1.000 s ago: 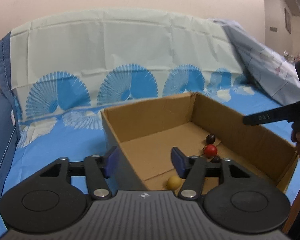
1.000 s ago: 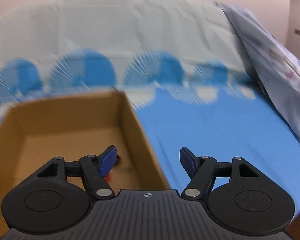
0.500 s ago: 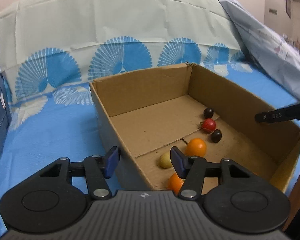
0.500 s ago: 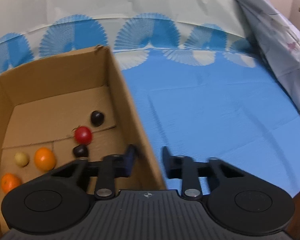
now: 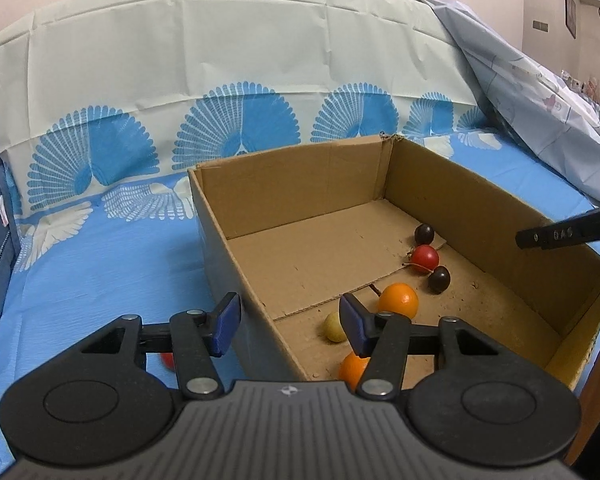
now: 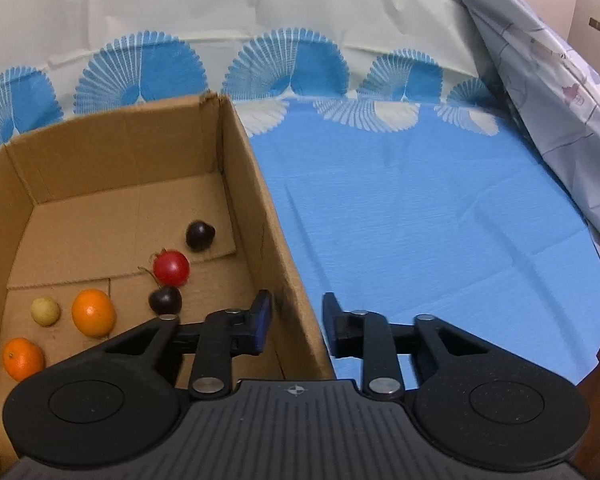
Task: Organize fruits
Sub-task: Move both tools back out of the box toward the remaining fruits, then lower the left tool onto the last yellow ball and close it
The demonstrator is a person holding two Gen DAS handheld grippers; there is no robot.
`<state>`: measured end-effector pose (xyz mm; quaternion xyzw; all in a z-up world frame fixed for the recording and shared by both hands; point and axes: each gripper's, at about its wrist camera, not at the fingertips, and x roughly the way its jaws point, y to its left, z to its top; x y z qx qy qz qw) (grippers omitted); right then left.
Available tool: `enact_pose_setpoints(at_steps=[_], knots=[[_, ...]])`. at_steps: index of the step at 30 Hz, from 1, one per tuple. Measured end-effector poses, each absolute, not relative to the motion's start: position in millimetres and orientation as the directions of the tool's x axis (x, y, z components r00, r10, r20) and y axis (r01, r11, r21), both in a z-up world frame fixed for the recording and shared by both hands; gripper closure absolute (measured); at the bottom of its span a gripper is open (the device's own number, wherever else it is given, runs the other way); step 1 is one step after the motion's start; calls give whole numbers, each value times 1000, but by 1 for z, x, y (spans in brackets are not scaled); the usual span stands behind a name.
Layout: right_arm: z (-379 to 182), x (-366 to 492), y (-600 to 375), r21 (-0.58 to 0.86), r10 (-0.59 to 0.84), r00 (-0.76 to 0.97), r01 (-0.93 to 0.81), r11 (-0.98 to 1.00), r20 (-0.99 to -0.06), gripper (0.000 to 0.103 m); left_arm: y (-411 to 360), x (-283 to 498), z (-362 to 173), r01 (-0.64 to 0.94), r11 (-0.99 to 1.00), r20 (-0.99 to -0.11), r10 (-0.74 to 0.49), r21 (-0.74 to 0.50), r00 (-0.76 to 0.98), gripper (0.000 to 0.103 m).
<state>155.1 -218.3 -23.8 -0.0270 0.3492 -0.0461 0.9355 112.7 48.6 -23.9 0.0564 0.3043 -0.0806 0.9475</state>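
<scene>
Right wrist view: six fruits lie on the floor of the cardboard box (image 6: 256, 184): two oranges (image 6: 93, 312), a pale yellow fruit (image 6: 45, 311), a red fruit (image 6: 171, 267) and two dark ones (image 6: 200, 235). The right gripper (image 6: 296, 322) straddles the box's right wall, its fingers apart after just opening, not pressing it. The left gripper (image 5: 290, 322) straddles the left wall, fingers apart. Outside the box, a red fruit (image 5: 167, 361) peeks from under the left gripper. The box sits on a blue patterned cloth (image 6: 420, 216).
</scene>
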Motion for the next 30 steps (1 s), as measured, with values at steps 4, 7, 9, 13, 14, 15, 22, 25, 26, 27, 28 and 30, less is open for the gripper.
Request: enact_pose_setpoints(at_steps=[4,7,9,13,14,15,22,25,26,27,28,30], knots=[[-8,142,-210,-65,-88,814,62,996,-574,47,51,104,-20,175,983,-563,-111,60,819,42],[4,129,-200,-52,-65,856,45,998,-512,47,54,95,-12,164,984,-526,-102,72,844,42],[11,120,-194,-44,-49,879,32,999,-475,47,58,87,-6,150,985,-493,-91,82,865,42],[23,100,-184,-3,-8,911,7,1000,-413,49,69,75,11,197,976,-471,-133,89,872,85],[26,94,-180,8,2,919,1,1000,-394,53,72,73,16,218,970,-477,-143,105,867,86],[28,88,-176,15,6,928,0,1000,-371,71,78,73,22,240,964,-481,-156,117,863,87],[39,61,-147,64,115,946,-100,993,-304,88,154,75,64,214,976,-525,-159,46,836,86],[35,59,-133,97,194,918,-170,981,-347,87,191,83,47,144,984,-632,-179,-106,754,70],[33,59,-127,94,211,909,-190,977,-359,87,199,90,38,80,988,-703,-153,-136,694,70],[31,59,-120,85,227,901,-211,974,-369,87,203,93,36,52,990,-731,-130,-128,670,70],[30,59,-114,75,247,893,-236,969,-376,87,204,94,35,35,994,-739,-101,-105,666,70],[27,57,-100,53,282,878,-284,957,-387,87,198,93,31,55,996,-751,-88,-69,654,68]])
